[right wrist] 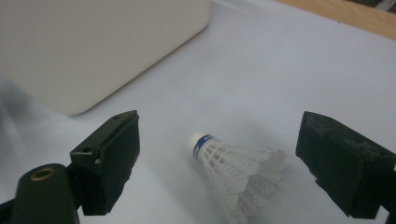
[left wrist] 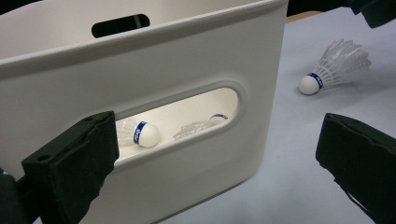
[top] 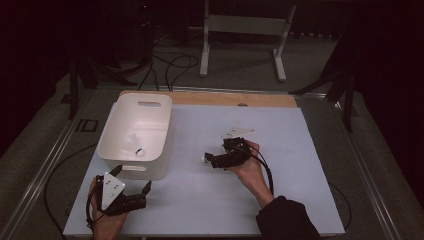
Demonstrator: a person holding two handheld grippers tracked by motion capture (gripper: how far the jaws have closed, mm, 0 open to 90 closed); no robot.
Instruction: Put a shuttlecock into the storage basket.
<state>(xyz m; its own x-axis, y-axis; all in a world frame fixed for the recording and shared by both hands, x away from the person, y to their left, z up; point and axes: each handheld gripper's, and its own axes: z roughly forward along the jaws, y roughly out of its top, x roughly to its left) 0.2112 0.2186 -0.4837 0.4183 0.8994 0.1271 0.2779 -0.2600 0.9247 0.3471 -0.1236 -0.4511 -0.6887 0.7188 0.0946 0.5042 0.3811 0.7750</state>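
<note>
Item: loose shuttlecock (right wrist: 233, 170), lying on its side on the surface (top: 300, 150), cork toward the white bin (top: 135, 132) at ten o'clock of it. My right tongs (right wrist: 217, 163) gape wide, straddling it, gripping nothing. My left tongs (left wrist: 210, 163), equally wide and empty, wait at the bin's near wall; two shuttlecocks (left wrist: 140, 133) lie inside. Step, as I judge it: pre-grasp. Next: lower, pinch near the cork, then lift toward the bin.
</note>
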